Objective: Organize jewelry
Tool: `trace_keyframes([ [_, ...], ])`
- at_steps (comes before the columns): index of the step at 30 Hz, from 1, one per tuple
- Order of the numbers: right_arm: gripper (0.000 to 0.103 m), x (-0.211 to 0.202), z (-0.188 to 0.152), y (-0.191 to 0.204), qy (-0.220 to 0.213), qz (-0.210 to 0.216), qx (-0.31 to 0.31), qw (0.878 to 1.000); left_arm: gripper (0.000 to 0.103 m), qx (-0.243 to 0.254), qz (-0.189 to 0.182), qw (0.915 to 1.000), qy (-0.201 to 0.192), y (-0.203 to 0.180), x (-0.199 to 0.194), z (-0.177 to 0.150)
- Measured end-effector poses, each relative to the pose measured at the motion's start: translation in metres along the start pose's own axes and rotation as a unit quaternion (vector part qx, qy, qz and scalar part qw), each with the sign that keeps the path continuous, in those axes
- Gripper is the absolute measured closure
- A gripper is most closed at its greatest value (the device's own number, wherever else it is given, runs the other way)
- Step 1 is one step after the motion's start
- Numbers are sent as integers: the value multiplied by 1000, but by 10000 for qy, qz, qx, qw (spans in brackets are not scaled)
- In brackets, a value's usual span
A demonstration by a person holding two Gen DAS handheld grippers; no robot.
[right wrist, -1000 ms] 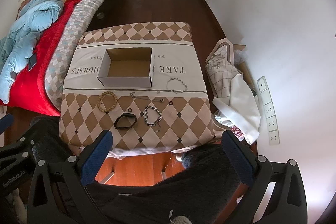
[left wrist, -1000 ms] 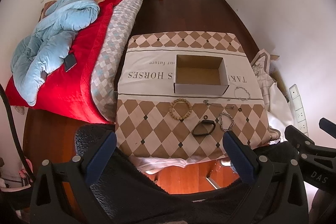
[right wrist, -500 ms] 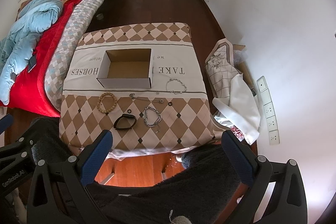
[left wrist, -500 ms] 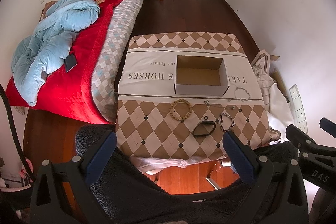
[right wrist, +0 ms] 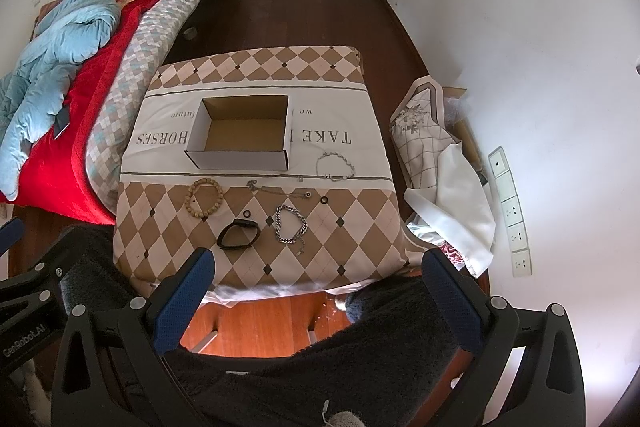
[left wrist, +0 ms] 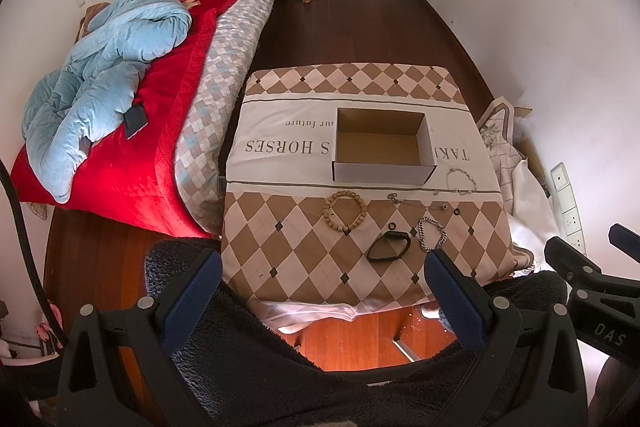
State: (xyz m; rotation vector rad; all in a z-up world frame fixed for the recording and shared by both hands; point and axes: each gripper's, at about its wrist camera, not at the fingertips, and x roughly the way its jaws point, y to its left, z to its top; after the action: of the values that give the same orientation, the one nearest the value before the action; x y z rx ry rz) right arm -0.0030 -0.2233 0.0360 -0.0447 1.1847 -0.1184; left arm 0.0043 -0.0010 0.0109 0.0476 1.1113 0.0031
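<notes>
Both grippers hang high above the near edge of the tabletop (right wrist: 360, 239), the left gripper (left wrist: 322, 277) and the right gripper (right wrist: 316, 277) each with jaws spread wide and nothing between them, so to my eye the sorting has not begun. The open cardboard box (right wrist: 240, 135) sits empty in the middle of the patterned cloth, its mouth up, plainly meant to take the pieces. The jewelry lies loose in front of it, nearer the person: a wooden bead bracelet (right wrist: 205, 196) to the left, a thin chain (right wrist: 280, 191) just before the box, a black band (right wrist: 239, 233) and a chunky silver bracelet (right wrist: 291, 223) closest in, a finer silver bracelet (right wrist: 335, 166) to the right, and small dark rings (right wrist: 324, 201) scattered between. They are spread apart, which should let each be picked singly.
</notes>
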Motion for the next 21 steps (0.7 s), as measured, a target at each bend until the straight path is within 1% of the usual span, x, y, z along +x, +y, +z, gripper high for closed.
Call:
trace_keyframes([
  [21, 0, -2, 1, 0, -19, -3, -10, 10000, 0, -13, 8, 10000, -24, 2, -3, 3],
])
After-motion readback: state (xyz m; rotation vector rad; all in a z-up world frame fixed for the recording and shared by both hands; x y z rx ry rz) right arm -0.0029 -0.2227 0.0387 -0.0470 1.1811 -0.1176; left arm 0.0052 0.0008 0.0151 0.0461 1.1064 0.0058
